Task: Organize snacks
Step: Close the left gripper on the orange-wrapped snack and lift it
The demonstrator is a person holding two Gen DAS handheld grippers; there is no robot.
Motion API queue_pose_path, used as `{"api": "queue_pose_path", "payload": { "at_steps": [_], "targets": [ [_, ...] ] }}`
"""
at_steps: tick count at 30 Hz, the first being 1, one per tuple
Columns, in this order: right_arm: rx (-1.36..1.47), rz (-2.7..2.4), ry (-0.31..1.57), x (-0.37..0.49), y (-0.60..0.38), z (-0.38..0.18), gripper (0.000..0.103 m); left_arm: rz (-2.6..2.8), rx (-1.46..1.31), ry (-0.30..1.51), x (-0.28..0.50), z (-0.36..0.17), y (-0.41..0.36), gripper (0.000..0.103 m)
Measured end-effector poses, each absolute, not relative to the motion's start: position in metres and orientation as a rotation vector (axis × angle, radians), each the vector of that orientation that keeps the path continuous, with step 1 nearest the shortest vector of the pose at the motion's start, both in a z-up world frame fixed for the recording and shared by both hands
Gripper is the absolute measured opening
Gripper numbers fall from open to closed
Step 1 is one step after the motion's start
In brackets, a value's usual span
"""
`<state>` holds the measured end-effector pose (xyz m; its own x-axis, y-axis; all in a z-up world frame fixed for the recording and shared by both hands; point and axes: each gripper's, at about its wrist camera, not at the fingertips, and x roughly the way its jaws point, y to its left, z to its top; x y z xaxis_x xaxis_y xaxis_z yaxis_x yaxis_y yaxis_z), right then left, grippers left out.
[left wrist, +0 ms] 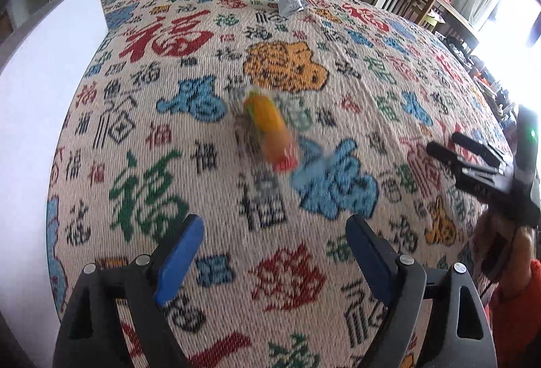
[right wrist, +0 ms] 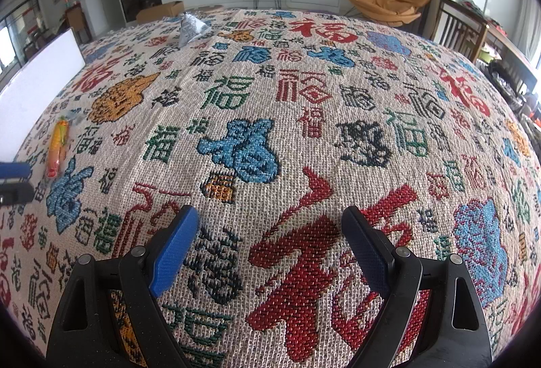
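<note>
An orange-and-yellow snack in a clear wrapper [left wrist: 270, 134] lies on the patterned cloth, blurred, a short way ahead of my left gripper [left wrist: 274, 231], which is open and empty. The same snack shows at the far left of the right wrist view [right wrist: 56, 144]. A silver snack packet [left wrist: 290, 0] stands near the far edge of the cloth; it also shows in the right wrist view [right wrist: 191, 27]. My right gripper [right wrist: 270, 224] is open and empty over the cloth; it shows at the right of the left wrist view [left wrist: 449, 144].
A white box wall [left wrist: 44, 97] stands along the left side of the cloth and shows in the right wrist view [right wrist: 40, 70]. The woven cloth [right wrist: 270, 117] covers the whole table. Chairs and a dining table lie beyond the right edge.
</note>
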<state>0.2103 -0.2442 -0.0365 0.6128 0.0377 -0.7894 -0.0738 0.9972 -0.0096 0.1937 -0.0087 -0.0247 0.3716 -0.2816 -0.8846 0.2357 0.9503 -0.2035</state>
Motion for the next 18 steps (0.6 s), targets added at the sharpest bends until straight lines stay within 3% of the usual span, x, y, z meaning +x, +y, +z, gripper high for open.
{"api": "queue_pose_path", "payload": {
  "at_steps": [5,12,16,18],
  "targets": [
    [-0.043,0.064,0.909,0.21,-0.244,-0.036,0.089,-0.339,-0.103,1.1,0.171,-0.014,0.01,0.086],
    [-0.042,0.064,0.909,0.211,-0.245,-0.037,0.089,-0.278,-0.275,0.993,0.236,0.008,-0.004,0.09],
    [-0.042,0.065,0.909,0.21,-0.244,-0.037,0.089,-0.194,-0.183,1.09,0.277,-0.025,-0.025,0.093],
    [-0.042,0.065,0.909,0.21,-0.244,-0.037,0.089,-0.157,-0.077,1.021,0.276,-0.029,-0.03,0.094]
  ]
}}
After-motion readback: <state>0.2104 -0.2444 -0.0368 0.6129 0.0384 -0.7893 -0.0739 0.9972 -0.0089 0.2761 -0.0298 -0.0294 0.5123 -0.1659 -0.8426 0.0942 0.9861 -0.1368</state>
